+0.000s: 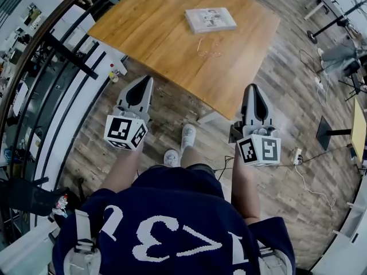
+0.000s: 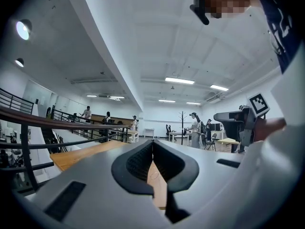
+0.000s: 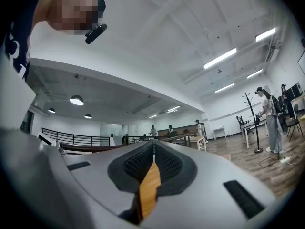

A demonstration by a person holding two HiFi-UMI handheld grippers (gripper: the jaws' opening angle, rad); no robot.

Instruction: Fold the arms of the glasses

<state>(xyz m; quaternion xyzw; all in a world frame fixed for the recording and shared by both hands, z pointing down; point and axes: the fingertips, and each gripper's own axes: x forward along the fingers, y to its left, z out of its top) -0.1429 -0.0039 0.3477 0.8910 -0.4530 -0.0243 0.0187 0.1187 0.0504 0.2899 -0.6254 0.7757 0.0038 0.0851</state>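
The glasses point(image 1: 209, 51), a thin pale wire frame, lie on the wooden table point(image 1: 166, 33) ahead of me, near its front edge. Both grippers are held level over the floor, short of the table and apart from the glasses. My left gripper point(image 1: 146, 80) points at the table's near left edge. Its jaws are shut with nothing between them, and the left gripper view point(image 2: 152, 143) shows only a sliver of tabletop below the tips. My right gripper point(image 1: 251, 87) sits by the table's near right corner. It is shut too, with nothing in its jaws point(image 3: 153, 145).
A flat white-grey box point(image 1: 210, 19) lies on the table behind the glasses. A dark railing point(image 1: 51, 44) runs along the left. My shoes point(image 1: 179, 148) stand on the plank floor, with cables and a power strip point(image 1: 298, 156) to the right. People and desks are far across the room.
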